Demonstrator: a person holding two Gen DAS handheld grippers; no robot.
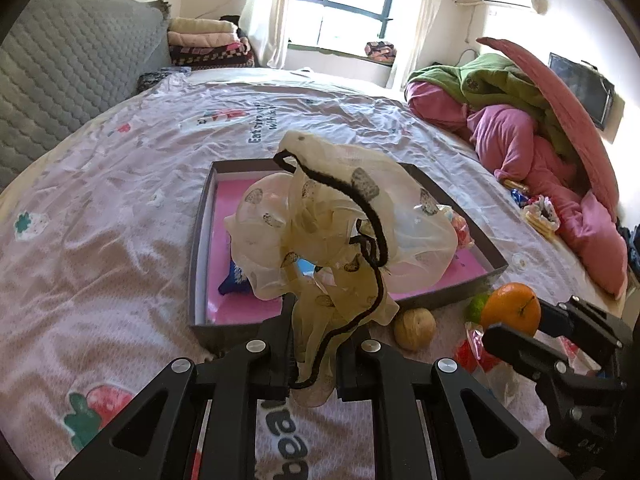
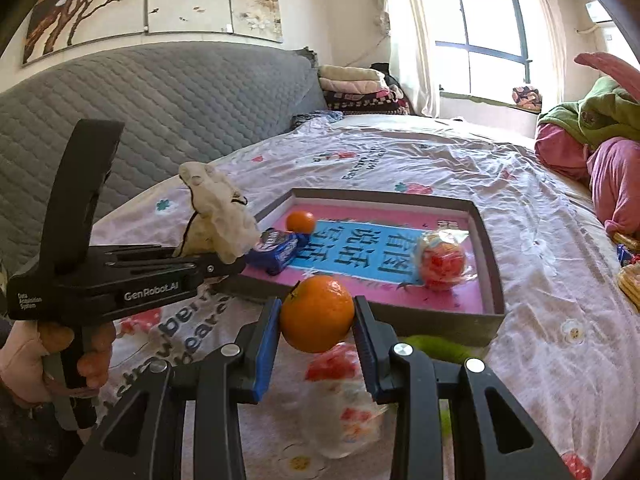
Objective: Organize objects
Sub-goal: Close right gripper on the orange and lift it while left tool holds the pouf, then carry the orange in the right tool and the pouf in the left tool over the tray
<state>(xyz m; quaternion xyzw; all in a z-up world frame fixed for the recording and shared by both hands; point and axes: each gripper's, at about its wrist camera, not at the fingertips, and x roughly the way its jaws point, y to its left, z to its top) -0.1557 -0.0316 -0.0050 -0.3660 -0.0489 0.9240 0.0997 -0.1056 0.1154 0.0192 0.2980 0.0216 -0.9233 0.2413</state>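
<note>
My left gripper (image 1: 320,344) is shut on a cream sheer hair scrunchie (image 1: 332,224) with a black cord, held up in front of the grey box (image 1: 197,248). In the right wrist view that gripper (image 2: 234,266) comes in from the left with the scrunchie (image 2: 218,216) above the box's near-left corner. My right gripper (image 2: 316,334) is shut on an orange (image 2: 316,314), just short of the box's front wall (image 2: 440,320). The left wrist view shows that orange (image 1: 510,312) and right gripper (image 1: 530,322) at the lower right.
Inside the pink-lined box lie a small orange (image 2: 301,222), a blue cookie pack (image 2: 276,250) and a plastic-wrapped ball (image 2: 442,260). A walnut (image 1: 415,328), a green fruit (image 1: 476,306) and a red-and-white packet (image 2: 344,412) lie on the bedsheet near the box. Pink and green bedding (image 1: 520,128) is piled at the right.
</note>
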